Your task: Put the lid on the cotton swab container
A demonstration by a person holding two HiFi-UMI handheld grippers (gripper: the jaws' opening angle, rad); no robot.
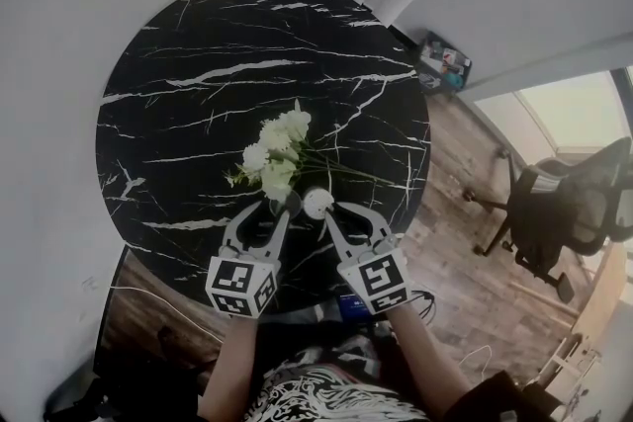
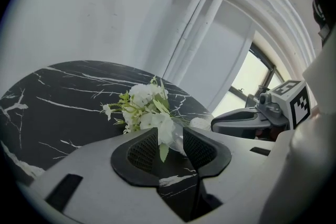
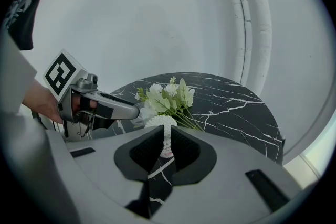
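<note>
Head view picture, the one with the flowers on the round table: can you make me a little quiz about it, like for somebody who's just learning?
1. Pick one: the top of the table is A) plain white, B) black with white veins, C) green glass.
2. True or false: the white flowers stand in a red vase.
3. Fill the gap: in the right gripper view, the right gripper has its jaws closed on the ____, whose white tips show at the top.
Key: 1 B. 2 False: they lie flat on the table. 3 The cotton swab container.
</note>
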